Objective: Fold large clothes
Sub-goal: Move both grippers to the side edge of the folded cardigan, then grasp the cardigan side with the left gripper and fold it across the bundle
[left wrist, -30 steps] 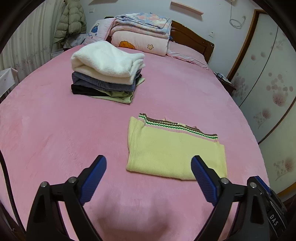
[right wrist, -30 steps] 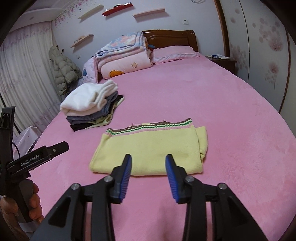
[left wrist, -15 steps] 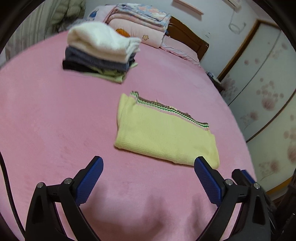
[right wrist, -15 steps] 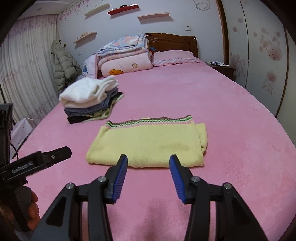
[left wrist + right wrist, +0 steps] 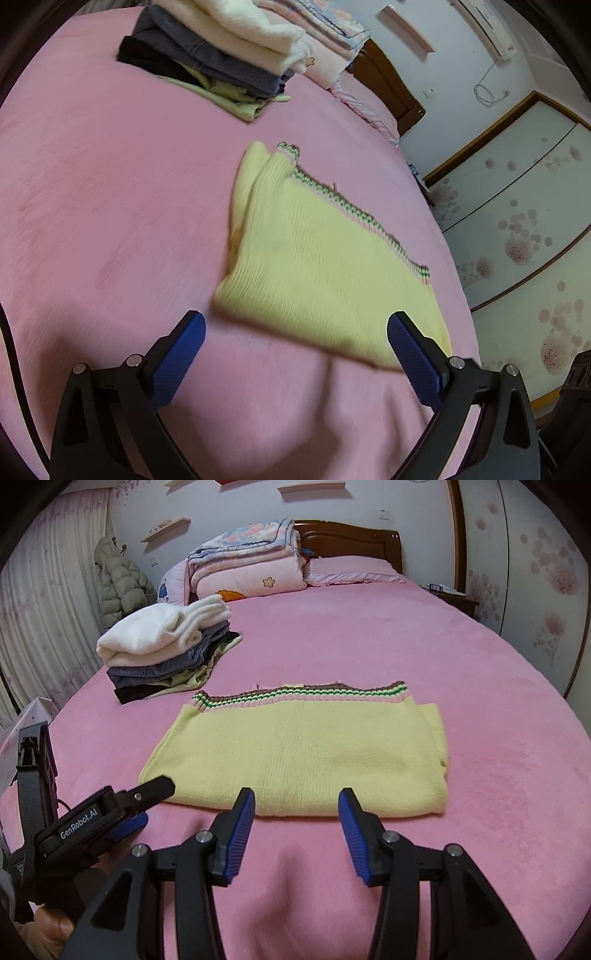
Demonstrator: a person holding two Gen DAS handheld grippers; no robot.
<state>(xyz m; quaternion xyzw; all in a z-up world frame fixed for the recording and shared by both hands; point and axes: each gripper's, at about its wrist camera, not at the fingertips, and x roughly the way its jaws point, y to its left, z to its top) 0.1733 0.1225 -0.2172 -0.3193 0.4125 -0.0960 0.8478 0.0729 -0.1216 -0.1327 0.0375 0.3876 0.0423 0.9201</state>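
- Position: yellow knit sweater (image 5: 299, 749) lies flat on the pink bed (image 5: 369, 635), already folded to a rectangle, with its striped ribbed band (image 5: 299, 694) on the far edge and its near folded edge just ahead of both tools.
- Left tool (image 5: 295, 350): jaws spread wide, nothing between the pads; it hangs low over the bed just short of the sweater's near corner.
- Right tool (image 5: 295, 819): jaws partly apart and empty, aimed at the middle of the near edge, not touching the knit.
- Step in hand, as judged: approach to grasp the near edge for a further fold.
- Procedure advice: set each tool at a matching point along the near edge, one toward each corner. Slide the lower pad under all layers before closing, so the fold lifts as one piece.
- Procedure advice: carry both tools together toward the striped band, keeping the edge level, so the corners land square.
- Risk: a grip on the top layer alone would open the existing fold.
- Material: sweater is a ribbed, soft knit, likely stretchy and limp. Bed cover is a plush pink fleece, likely to drag on the knit.
- Surroundings: stack of folded clothes (image 5: 166, 646), topped by a fluffy white item, sits well apart at far left; folded quilts (image 5: 247, 565) rest by the wooden headboard (image 5: 351, 535).
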